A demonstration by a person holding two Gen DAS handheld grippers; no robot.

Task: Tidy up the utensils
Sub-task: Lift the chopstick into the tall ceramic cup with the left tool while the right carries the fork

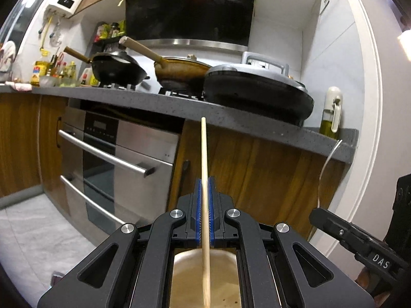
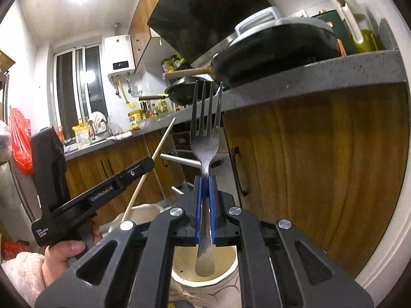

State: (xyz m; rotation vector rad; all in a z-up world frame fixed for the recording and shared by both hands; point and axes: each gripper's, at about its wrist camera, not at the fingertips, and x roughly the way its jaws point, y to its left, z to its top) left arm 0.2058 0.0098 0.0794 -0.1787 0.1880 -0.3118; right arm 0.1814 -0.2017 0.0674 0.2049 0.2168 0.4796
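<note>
Wooden chopstick clamped between blue pads of left hand-held gripper, jaws closed on it, tip pointing toward grey surface edge. Steel fork clamped by handle in right hand-held gripper, jaws closed, tines up. Cream ceramic holder directly below fork handle. Pans on stove behind. Left hand seen gripping its tool.
</note>
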